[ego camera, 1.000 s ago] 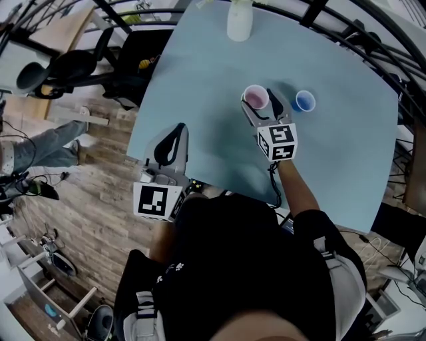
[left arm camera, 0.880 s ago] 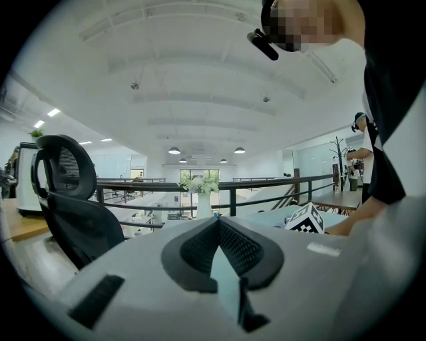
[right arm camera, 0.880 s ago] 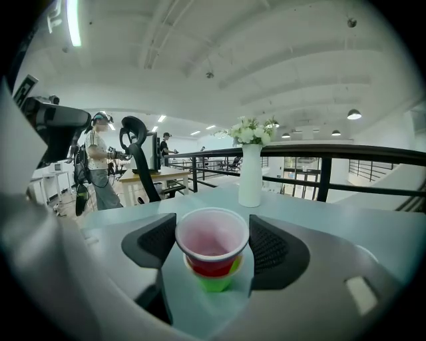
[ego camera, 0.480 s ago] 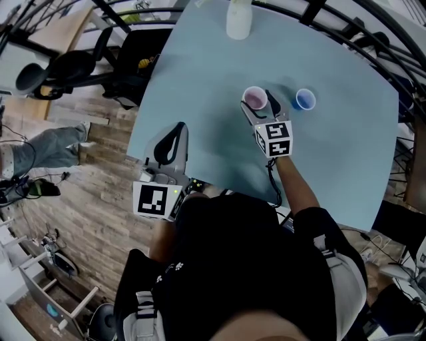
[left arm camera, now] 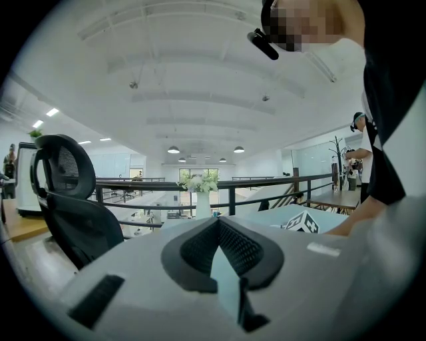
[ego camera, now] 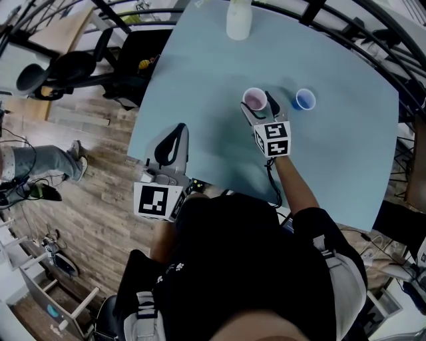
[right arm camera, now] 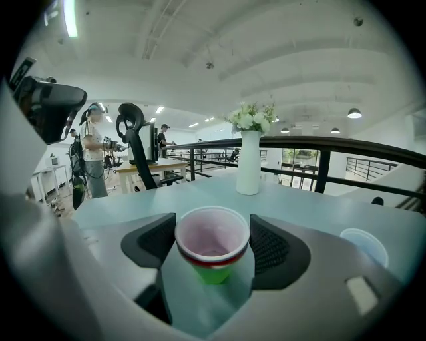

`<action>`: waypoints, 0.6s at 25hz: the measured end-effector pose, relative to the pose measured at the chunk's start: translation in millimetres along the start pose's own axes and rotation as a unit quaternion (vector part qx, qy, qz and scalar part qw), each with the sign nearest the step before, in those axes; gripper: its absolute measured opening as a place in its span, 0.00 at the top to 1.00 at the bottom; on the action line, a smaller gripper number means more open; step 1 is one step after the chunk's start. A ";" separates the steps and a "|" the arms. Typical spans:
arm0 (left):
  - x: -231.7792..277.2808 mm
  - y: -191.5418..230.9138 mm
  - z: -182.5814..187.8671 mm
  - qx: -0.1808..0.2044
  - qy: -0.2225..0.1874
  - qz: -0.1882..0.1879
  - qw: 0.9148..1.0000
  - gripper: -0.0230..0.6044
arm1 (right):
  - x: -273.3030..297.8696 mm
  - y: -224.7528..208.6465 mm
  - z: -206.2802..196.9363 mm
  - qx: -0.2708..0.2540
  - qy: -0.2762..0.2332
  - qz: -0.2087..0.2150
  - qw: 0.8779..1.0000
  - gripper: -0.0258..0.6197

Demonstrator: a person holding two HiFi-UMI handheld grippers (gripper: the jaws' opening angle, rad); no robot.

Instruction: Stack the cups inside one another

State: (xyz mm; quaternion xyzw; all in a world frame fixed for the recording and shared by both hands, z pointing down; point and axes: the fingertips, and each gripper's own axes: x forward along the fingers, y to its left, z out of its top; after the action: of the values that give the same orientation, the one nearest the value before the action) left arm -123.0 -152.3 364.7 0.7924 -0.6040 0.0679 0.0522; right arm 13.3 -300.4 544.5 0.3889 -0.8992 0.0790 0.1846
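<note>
A red cup [right arm camera: 212, 241] with a white rim sits nested in a green cup [right arm camera: 214, 272], standing on the pale blue table [ego camera: 200, 86]. In the head view this stack [ego camera: 255, 99] is seen from above, pink inside. My right gripper [right arm camera: 213, 245] [ego camera: 257, 101] holds it, both pads against the sides of the red cup's rim. A blue cup [ego camera: 304, 100] [right arm camera: 364, 245] stands alone just to the right. My left gripper [ego camera: 177, 130] [left arm camera: 216, 224] hangs at the table's near left edge, shut and empty.
A white vase with flowers [right arm camera: 249, 163] [ego camera: 239, 20] stands at the table's far edge. A black office chair [ego camera: 63, 70] and railings lie beyond the table's left side. A person's legs [ego camera: 40, 163] show on the wooden floor at left.
My right gripper has sunk slightly with the cup between its jaws. The left gripper has stayed put. The person on the floor at left has moved further out of view.
</note>
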 end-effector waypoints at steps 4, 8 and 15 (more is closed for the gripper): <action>-1.2 -0.5 0.3 -0.002 0.001 0.000 1.000 0.98 | -1.0 -0.6 0.3 0.001 0.000 -0.006 1.000 0.40; -1.7 1.2 1.2 -0.001 0.001 -0.001 1.000 0.98 | -0.5 -2.6 1.2 -0.001 0.000 -0.018 1.000 0.40; 1.3 -2.1 1.9 -0.001 -0.002 -0.007 1.000 0.98 | -7.4 -6.2 7.8 0.006 -0.013 -0.023 1.000 0.37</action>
State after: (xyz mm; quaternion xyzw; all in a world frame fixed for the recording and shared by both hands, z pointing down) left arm -120.5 -153.3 363.1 0.7967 -0.5986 0.0655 0.0519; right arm 20.4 -301.9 534.3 0.4116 -0.8918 0.0751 0.1722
